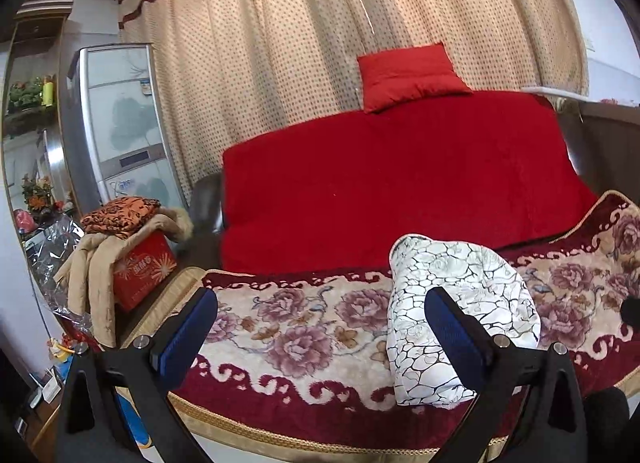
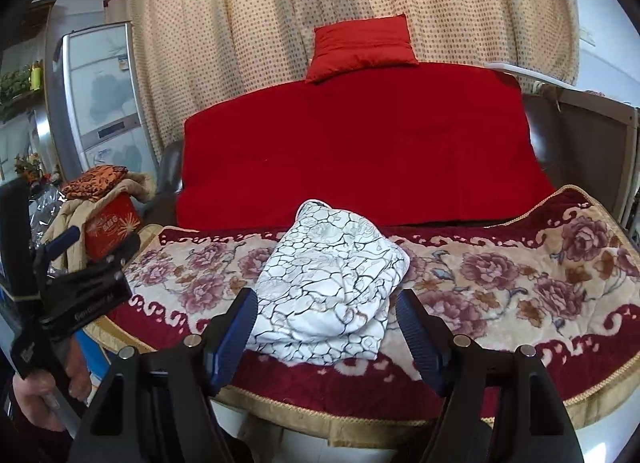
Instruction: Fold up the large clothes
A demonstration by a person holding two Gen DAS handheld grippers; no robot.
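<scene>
A white garment with a dark crackle print [image 2: 332,259] lies folded into a thick bundle on the floral blanket [image 2: 500,283], near its front edge. My right gripper [image 2: 326,299] is open and hangs just in front of the bundle. The bundle shows between its blue pads [image 2: 236,327], which do not press on it. My left gripper [image 1: 320,297] is open and empty over the blanket [image 1: 296,327], left of the bundle [image 1: 440,263]. A hand holds the left gripper [image 2: 94,247], seen at the right wrist view's left edge.
Behind the blanket stands a sofa under a red cover [image 1: 400,183] with a red pillow [image 1: 408,75] on top. To the left, a red box [image 1: 144,267] carries a beige coat and an orange patterned cloth. A fridge [image 1: 120,115] and a dotted curtain [image 1: 280,43] stand further back.
</scene>
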